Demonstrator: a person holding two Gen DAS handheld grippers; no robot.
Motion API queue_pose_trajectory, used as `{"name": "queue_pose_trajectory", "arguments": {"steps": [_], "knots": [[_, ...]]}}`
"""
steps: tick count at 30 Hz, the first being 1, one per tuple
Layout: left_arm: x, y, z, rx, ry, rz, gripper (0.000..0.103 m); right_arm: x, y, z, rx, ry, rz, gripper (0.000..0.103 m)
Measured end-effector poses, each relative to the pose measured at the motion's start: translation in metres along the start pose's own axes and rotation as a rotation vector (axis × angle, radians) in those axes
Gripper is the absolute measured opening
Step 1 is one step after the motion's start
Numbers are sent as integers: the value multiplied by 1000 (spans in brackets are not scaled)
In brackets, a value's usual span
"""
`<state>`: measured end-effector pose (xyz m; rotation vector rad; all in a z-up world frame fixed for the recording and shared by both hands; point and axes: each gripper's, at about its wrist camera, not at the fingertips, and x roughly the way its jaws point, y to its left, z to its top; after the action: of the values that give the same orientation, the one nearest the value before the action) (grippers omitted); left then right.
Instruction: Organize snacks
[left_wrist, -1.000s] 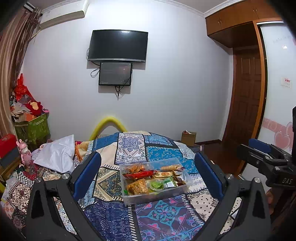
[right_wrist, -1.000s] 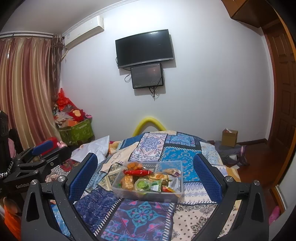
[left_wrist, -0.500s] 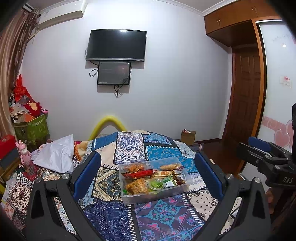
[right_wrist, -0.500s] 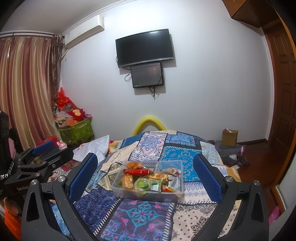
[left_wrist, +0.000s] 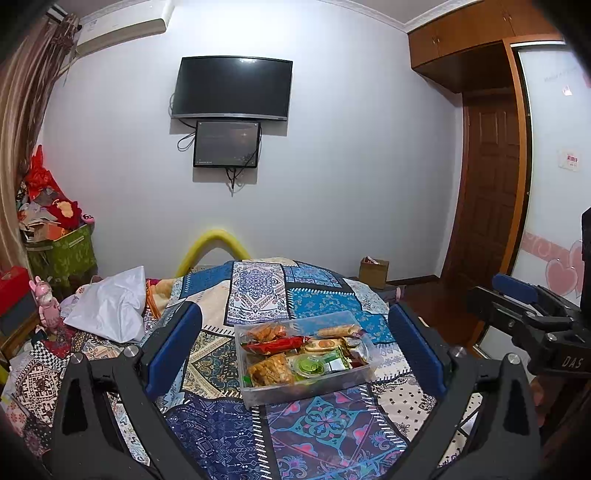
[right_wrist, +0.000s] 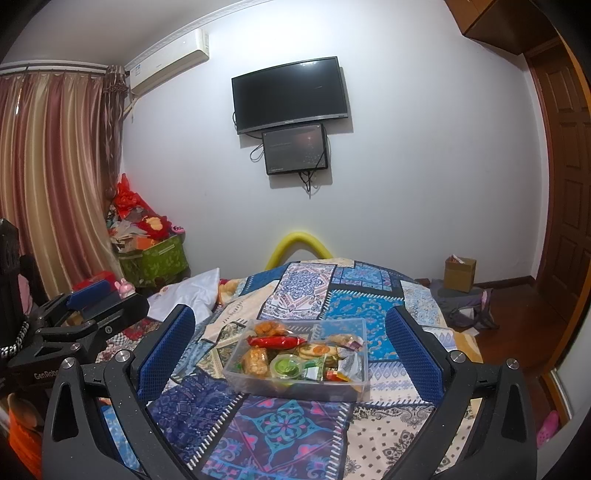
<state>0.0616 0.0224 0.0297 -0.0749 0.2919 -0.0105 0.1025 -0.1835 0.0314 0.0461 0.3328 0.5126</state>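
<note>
A clear plastic box (left_wrist: 258, 397) full of several snacks stands on the patterned bedspread; it also shows in the right wrist view (right_wrist: 345, 391). Inside lie a red packet (left_wrist: 275, 346), orange crisps (left_wrist: 271, 371), a green jelly cup (left_wrist: 308, 366) and wrapped biscuits (left_wrist: 338, 330). My left gripper (left_wrist: 293, 350) is open and empty, held above and short of the box. My right gripper (right_wrist: 290, 350) is open and empty, likewise short of the box. Each gripper shows at the edge of the other's view.
A white bag (left_wrist: 110, 306) lies on the bed at the left. A green bin of clutter (right_wrist: 155, 258) stands by the curtain. A cardboard box (right_wrist: 460, 273) sits on the floor near the wooden door (left_wrist: 491, 192). A TV (left_wrist: 232, 88) hangs on the wall.
Both views shift only slightly; the grippers stay open and the box has not moved.
</note>
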Motion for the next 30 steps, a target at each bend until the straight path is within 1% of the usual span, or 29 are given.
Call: {"name": "queue_pose_trajectory", "arguments": {"steps": [12,19,25,30], "knots": [[3,-1,-1,0,14,-6,102,1,0,-1,1,7,-1,103],[3,-3,-1,4,9,-1,102,2,-1,-1,4,10,-3,103],[1,-7,-1,17,6,-20,102,3,-1,-2,3,13,-7,103],[0,-8,-1,22,6,-18,102,4,-2,-1,3,13,-7,103]]}}
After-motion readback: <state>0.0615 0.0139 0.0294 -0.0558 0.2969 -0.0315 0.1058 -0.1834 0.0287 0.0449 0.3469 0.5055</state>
